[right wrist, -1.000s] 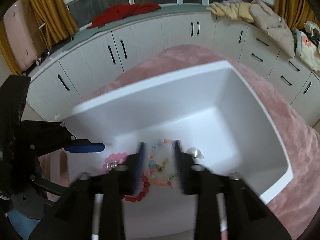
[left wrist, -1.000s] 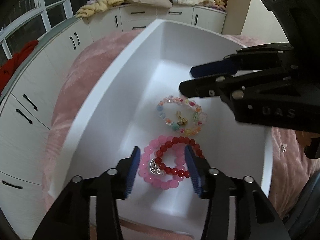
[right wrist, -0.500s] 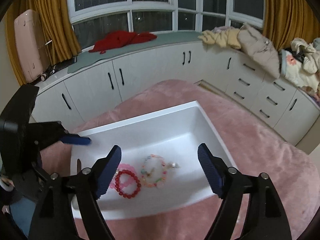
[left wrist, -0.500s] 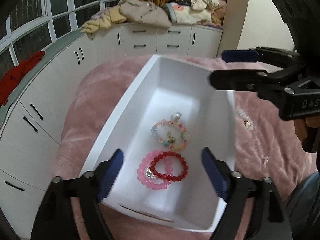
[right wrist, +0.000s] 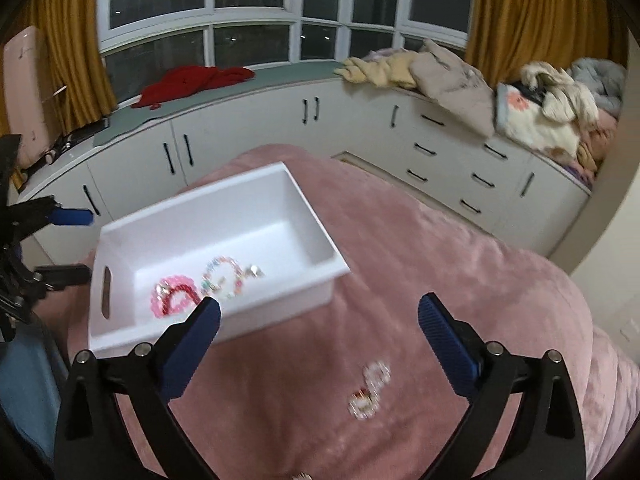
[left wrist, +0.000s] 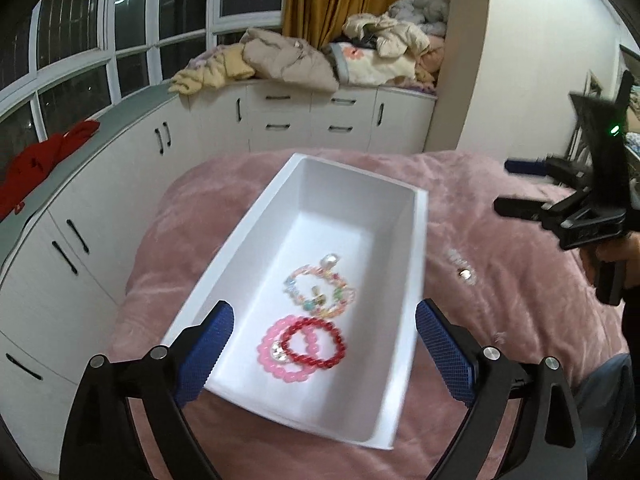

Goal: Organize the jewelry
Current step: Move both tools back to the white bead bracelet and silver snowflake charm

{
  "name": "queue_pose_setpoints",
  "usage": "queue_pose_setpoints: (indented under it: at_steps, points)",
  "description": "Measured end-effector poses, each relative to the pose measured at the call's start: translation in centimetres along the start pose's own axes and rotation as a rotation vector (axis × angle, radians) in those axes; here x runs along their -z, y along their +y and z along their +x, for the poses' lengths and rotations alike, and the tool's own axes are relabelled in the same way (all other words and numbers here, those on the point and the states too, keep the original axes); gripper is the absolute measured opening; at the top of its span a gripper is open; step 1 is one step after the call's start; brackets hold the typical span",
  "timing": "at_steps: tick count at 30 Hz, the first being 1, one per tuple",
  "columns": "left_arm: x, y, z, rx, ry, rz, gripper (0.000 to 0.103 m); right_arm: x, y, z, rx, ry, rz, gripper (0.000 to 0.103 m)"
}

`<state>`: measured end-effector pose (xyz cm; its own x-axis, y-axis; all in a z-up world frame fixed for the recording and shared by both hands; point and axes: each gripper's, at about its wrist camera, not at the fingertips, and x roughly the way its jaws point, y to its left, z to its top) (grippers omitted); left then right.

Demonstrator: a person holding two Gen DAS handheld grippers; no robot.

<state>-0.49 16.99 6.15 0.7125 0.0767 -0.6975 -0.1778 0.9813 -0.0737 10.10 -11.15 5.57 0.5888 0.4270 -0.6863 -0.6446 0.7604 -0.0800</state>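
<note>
Your left gripper [left wrist: 322, 350] stands wide, holding nothing, its blue pads [left wrist: 204, 354] flanking the near end of the white tray [left wrist: 240, 240]. Your right gripper [right wrist: 320, 344] is equally wide and empty above the pink blanket [right wrist: 460, 280]. From the left wrist, the tray's long axis runs from 6 toward 12 o'clock, tilting slightly toward 1. Inside, at the near end, a red bead bracelet [left wrist: 313, 344] overlaps a pink bead bracelet [left wrist: 280, 354]; at 12 o'clock from these lies a pastel bead bracelet [left wrist: 320, 292]. On the blanket, at 5 o'clock from the tray in the right-wrist view, lies a blurred clear-bead piece [right wrist: 370, 390], well apart from the tray. White cabinets [right wrist: 400, 136] curve behind.
</note>
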Motion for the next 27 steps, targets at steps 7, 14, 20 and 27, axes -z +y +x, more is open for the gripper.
queue_pose_setpoints:
  at_steps: [7,14,20,27]
  points:
    - [-0.1,-5.3,-0.9,0.075,-0.043,0.059,0.095,2.9,-2.9,-0.6,0.004,0.01,0.082,0.098]
    - [0.7,-11.1,0.3,0.141,-0.025,0.135,0.095,4.9,-5.3,-0.3,-0.005,0.018,0.155,0.098]
    - [1.9,-14.2,1.8,0.162,-0.006,0.215,0.095,7.1,-6.9,0.6,-0.026,0.021,0.253,0.098]
    - [2.9,-15.8,4.7,0.189,0.028,0.207,0.095,8.5,-7.9,1.7,-0.014,0.029,0.297,0.098]
